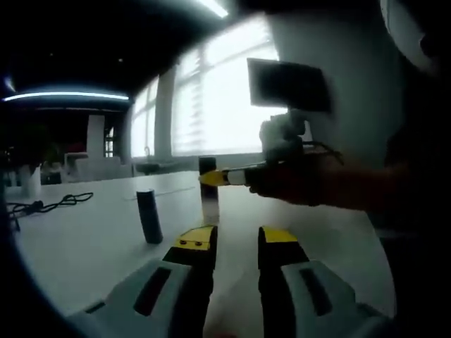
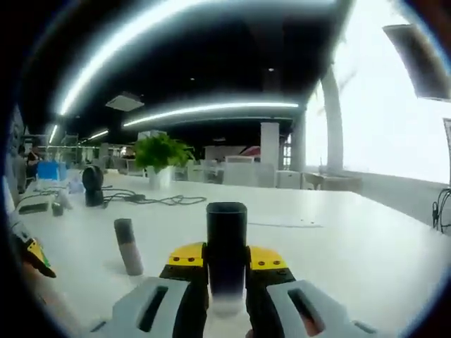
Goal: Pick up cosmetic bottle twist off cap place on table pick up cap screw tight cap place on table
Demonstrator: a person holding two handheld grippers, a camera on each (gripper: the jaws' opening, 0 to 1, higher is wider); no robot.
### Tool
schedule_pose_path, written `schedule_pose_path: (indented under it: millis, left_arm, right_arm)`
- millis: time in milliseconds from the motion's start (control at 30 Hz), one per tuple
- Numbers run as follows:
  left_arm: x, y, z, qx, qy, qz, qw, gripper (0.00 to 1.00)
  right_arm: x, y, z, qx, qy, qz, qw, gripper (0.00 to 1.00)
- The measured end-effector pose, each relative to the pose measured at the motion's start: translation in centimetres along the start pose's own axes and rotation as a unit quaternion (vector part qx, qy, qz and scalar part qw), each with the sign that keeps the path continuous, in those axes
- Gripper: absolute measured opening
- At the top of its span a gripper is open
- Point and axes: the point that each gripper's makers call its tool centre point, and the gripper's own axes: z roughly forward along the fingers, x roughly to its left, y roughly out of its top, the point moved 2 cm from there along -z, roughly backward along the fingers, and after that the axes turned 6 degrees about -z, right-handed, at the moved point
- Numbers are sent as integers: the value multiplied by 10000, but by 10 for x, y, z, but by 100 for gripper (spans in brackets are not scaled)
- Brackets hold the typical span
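Dark, smooth plastic makes up the tall cosmetic bottle (image 2: pixel 226 257), which stands upright on the white table (image 2: pixel 352 239), pinched low between the right gripper (image 2: pixel 227 271) jaws. It looks light, stiff and slippery, so a firm hold on its lower body suits it. Whether it holds anything, I cannot tell. Near it stands a small dark cylindrical cap (image 2: pixel 128 246). The left gripper (image 1: pixel 236 243) hangs parted, holding nothing.

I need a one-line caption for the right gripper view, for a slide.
Right gripper clamps an upright dark cosmetic bottle over a white table; a dark cap stands apart.
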Motion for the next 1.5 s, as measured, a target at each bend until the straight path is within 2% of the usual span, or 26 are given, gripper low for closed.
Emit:
schedule_pose_path:
  millis: [200, 367, 533, 833, 1033, 1300, 1367, 1500]
  left_arm:
    - [1, -1, 0, 29, 10, 12, 10000, 14]
    - [1, 0, -1, -8, -20, -56, 10000, 14]
    - [3, -1, -1, 30, 37, -71, 10000, 14]
    - [4, -4, 0, 102, 65, 0, 9999, 14]
    - [5, -4, 1, 112, 98, -20, 9999, 14]
    - [11, 1, 0, -22, 188, -251, 9995, 15]
    - [11, 3, 0, -46, 201, -357, 9992, 19]
    - [14, 5, -2, -77, 293, -356, 9989, 21]
  right_arm:
    - [6, 1, -1, -67, 17, -356, 9993, 14]
    - [3, -3, -2, -72, -38, -413, 9991, 15]
    - [7, -7, -5, -94, 24, -442, 9990, 15]
    - [10, -6, -5, -115, 109, -215, 9996, 19]
    - [6, 5, -9, -243, 161, -11, 9996, 30]
    - [-1, 19, -35, -493, 426, 186, 9977, 38]
    - [-2, 22, -44, -541, 465, 185, 9973, 39]
    - [-3, 27, -63, -655, 560, 192, 9961, 40]
